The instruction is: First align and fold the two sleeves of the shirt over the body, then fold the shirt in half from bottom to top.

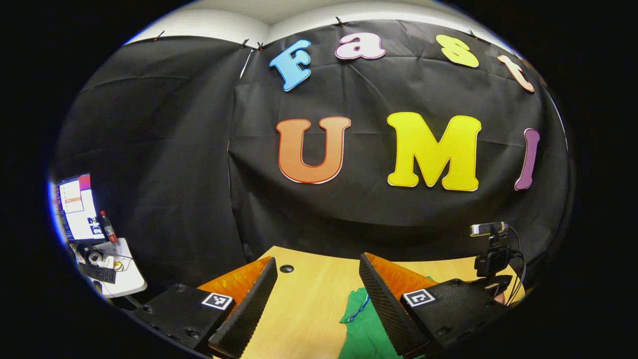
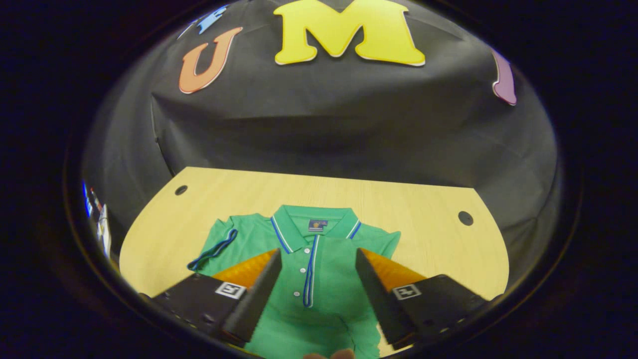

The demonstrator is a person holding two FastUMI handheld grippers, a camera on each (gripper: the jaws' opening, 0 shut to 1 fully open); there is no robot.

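Green cloth of the polo shirt lies flat, collar far, on the wooden table, nearest to the right gripper, which hovers above its chest with fingers spread wide, holding nothing. The left gripper hangs open too, over bare table beside the shirt's edge. Both sleeves lie unfolded, so folding has not begun; next, I judge, each gripper must pinch a sleeve edge.

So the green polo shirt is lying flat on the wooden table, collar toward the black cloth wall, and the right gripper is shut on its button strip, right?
Not quite. The right gripper is open above the shirt, gripping nothing, as the right gripper view shows. The rest holds.
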